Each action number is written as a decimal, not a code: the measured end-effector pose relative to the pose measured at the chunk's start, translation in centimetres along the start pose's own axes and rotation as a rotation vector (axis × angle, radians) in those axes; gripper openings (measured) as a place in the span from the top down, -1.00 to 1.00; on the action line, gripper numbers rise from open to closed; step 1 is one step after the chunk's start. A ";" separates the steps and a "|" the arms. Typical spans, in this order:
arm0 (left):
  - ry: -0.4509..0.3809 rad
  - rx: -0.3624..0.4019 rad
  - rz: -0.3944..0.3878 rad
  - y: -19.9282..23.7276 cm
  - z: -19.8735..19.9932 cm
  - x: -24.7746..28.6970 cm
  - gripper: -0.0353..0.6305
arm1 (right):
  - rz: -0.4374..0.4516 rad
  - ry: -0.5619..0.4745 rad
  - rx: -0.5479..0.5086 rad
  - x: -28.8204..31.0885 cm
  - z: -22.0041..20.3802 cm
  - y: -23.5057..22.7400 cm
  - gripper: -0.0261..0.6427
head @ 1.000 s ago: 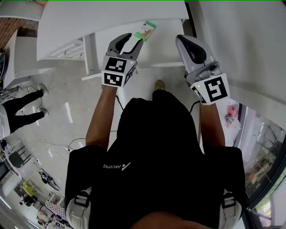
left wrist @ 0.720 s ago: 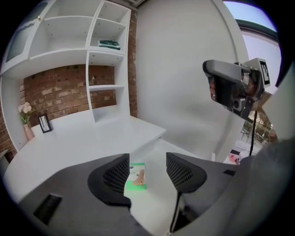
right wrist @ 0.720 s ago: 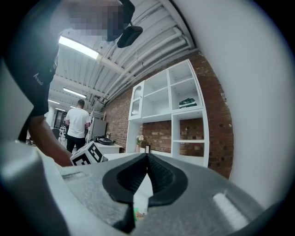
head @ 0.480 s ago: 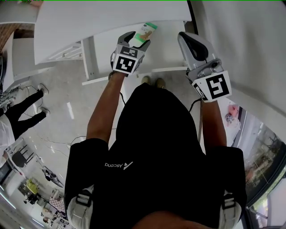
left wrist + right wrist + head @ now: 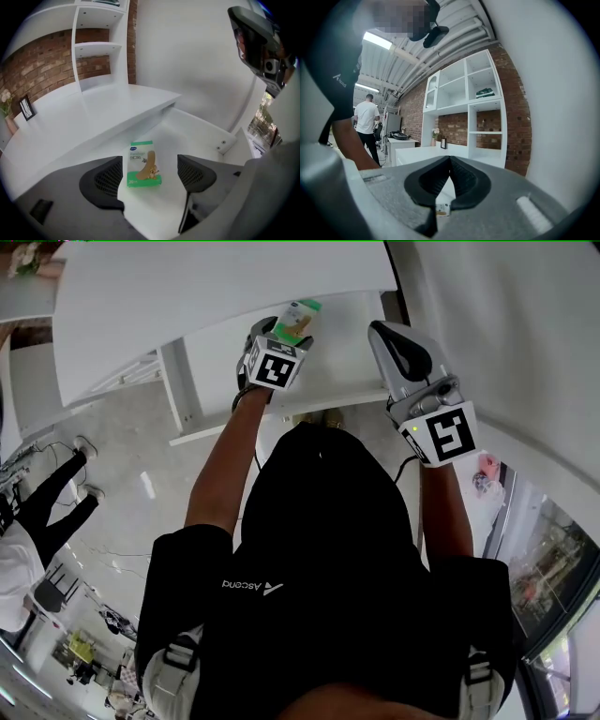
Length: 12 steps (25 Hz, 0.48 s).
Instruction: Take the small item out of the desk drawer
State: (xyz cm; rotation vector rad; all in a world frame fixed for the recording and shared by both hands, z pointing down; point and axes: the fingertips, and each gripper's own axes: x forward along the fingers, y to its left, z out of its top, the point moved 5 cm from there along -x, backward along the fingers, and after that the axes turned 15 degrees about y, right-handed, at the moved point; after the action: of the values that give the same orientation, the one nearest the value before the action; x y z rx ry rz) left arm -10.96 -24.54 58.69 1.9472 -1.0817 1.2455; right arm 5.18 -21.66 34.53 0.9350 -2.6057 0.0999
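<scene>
A small green-and-white box [image 5: 298, 317] [image 5: 143, 169] lies flat on the floor of the open white drawer [image 5: 352, 348] [image 5: 192, 133] under the desk top [image 5: 187, 292]. My left gripper [image 5: 284, 331] [image 5: 150, 168] reaches into the drawer. Its jaws are opening, with the box between the dark pads [image 5: 105, 180] and a gap on each side. My right gripper [image 5: 389, 334] [image 5: 450, 161] hovers over the drawer's right end, shut and empty. The box [image 5: 443, 207] shows below its tips.
A white shelf unit [image 5: 101, 47] against a brick wall stands behind the desk. A grey wall [image 5: 506, 343] runs along the right. A person in dark trousers [image 5: 47, 512] stands on the floor at the left, near cables and chairs.
My left gripper has moved forward into the drawer until its jaws flank the box, and the jaws have widened. The right gripper has hardly moved.
</scene>
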 end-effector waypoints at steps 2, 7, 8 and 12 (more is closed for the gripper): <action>0.031 -0.003 0.002 0.3 -0.2 1.6 -0.20 | -0.003 0.016 0.007 0.4 -0.5 -0.2 0.92; 0.097 -0.015 0.022 1.0 -0.5 4.8 -0.23 | -0.019 0.029 0.021 1.0 -1.6 -1.3 0.92; 0.105 -0.021 0.027 1.2 -0.5 5.2 -0.23 | -0.020 0.034 0.023 1.1 -1.7 -1.5 0.92; 0.122 -0.041 0.029 1.7 -0.5 6.4 -0.23 | -0.022 0.068 0.050 1.1 -2.2 -1.6 0.92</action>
State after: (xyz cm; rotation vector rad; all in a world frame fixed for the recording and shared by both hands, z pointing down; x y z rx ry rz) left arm -11.12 -27.05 64.85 1.8067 -1.0681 1.3291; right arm 6.06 -23.17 36.89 0.9607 -2.5410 0.1888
